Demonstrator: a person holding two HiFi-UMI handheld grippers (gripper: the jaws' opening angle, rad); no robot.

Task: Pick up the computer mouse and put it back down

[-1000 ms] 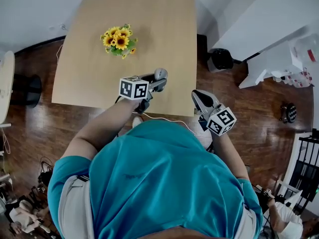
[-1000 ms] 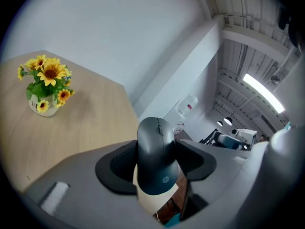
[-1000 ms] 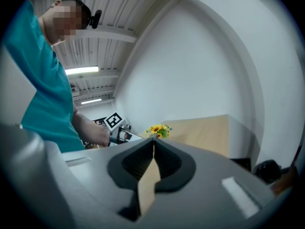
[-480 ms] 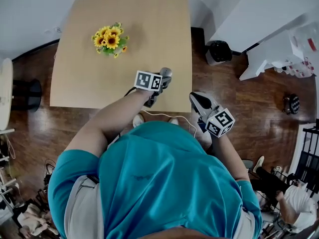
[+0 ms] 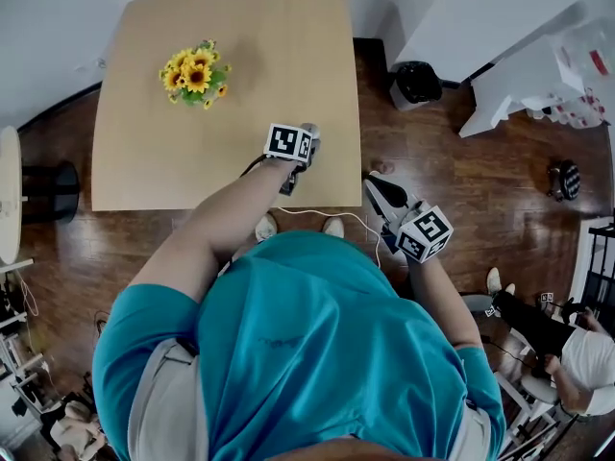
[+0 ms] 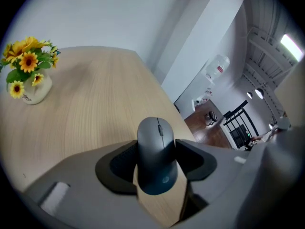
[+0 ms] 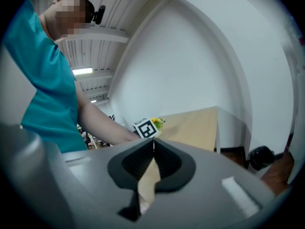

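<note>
A dark grey computer mouse (image 6: 157,156) sits between the black pads of my left gripper (image 6: 157,152), which press on its two sides. The mouse is held low over the near right part of the wooden table (image 6: 95,109); whether it touches the top I cannot tell. From the head view the left gripper (image 5: 304,148) and its marker cube cover most of the mouse (image 5: 309,130). My right gripper (image 5: 381,188) hangs off the table's front right corner, above the floor. Its jaws (image 7: 153,142) meet at the tips with nothing in them.
A small white vase of yellow flowers (image 5: 194,73) stands at the table's far left. A white cable (image 5: 322,215) trails off the front edge. A black bin (image 5: 415,83) and a white cabinet (image 5: 519,84) stand on the floor to the right.
My left gripper has come down toward the table top with the mouse in it and tipped more steeply. The right gripper has drifted a little.
</note>
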